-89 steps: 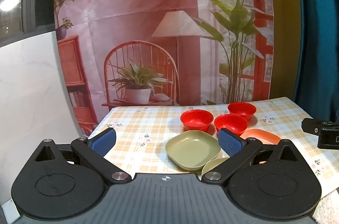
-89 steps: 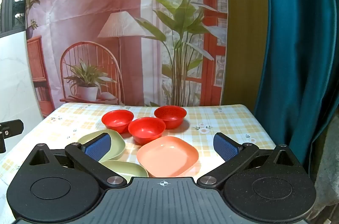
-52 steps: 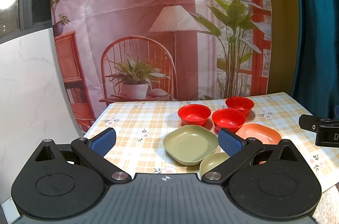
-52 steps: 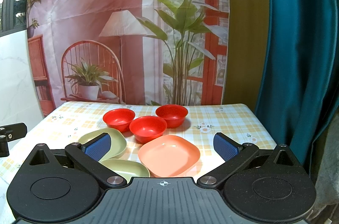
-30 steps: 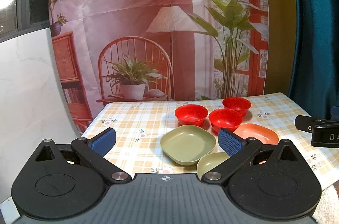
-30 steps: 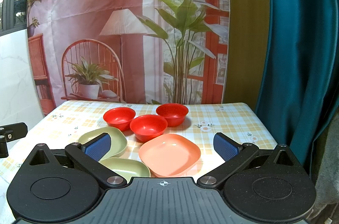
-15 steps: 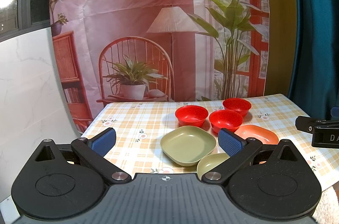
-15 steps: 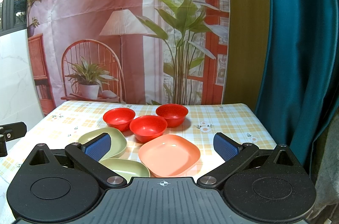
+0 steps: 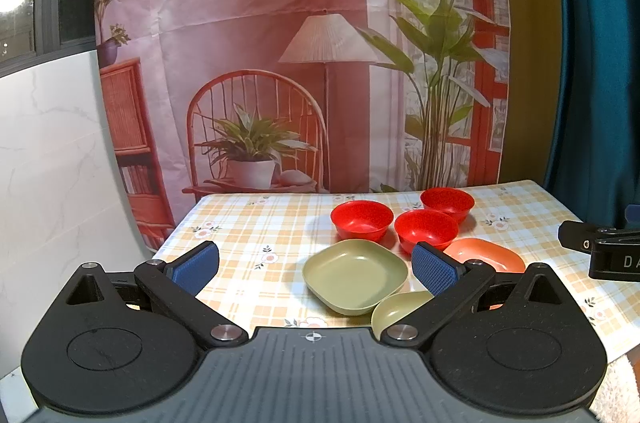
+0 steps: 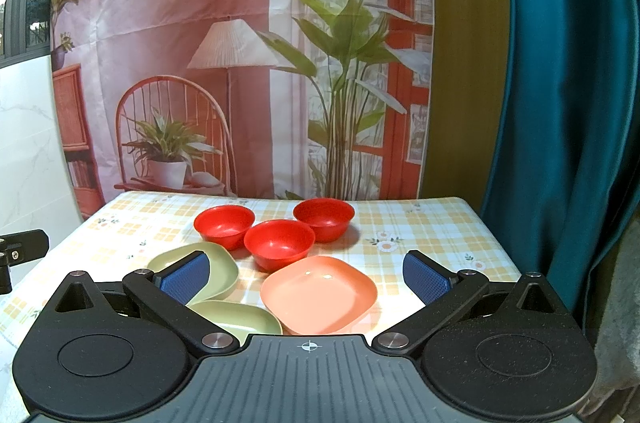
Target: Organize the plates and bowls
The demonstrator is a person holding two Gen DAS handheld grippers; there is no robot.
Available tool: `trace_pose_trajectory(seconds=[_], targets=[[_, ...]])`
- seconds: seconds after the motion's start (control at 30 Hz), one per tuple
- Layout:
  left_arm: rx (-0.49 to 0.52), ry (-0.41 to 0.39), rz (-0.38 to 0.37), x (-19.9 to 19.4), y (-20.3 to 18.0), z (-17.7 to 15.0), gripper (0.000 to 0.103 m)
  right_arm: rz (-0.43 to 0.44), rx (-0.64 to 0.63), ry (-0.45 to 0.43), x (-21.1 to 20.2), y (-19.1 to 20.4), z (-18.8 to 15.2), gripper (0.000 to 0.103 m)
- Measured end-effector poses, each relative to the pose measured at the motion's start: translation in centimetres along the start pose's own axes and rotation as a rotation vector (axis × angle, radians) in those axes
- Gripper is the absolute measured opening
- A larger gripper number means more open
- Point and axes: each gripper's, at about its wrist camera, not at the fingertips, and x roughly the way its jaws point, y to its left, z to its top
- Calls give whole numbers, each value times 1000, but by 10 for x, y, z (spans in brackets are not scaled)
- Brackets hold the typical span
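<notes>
Stock on the table [image 10: 420,223], checked cloth: three red bowls [image 10: 279,243] clustered at the middle, their rims close or touching, none nested; one orange plate [image 10: 320,293] just in front of them; two green plates, the larger [image 9: 354,275] to the left of the orange one, the smaller [image 10: 240,319] nearest me, its far edge close against the larger, contact I cannot confirm. All sit upright and single, so I judge nothing is sorted yet. My left gripper [image 9: 316,265] is spread wide with nothing between its pads, held back from the near table edge and facing the larger green plate; my right gripper [image 10: 304,277] is equally wide and empty, lined up on the orange plate, I suppose as a first pick. Obstructions: the bowls crowd the plates' far rims, leaving little room for a finger there. Surroundings: printed backdrop [image 10: 240,43] behind, teal curtain [image 10: 560,83] at right, well apart.
</notes>
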Motion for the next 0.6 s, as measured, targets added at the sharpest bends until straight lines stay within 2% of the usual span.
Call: trace_pose_trajectory(seconds=[0.27, 0.47, 0.6], targets=[[-4, 14, 0, 6, 2, 2, 103, 25, 24, -11, 4, -7, 6, 103], [-17, 16, 15, 20, 6, 9, 103, 90, 98, -1, 19, -25, 13, 103], [-9, 12, 39, 30, 7, 11, 103, 113, 93, -12, 28, -30, 14, 103]])
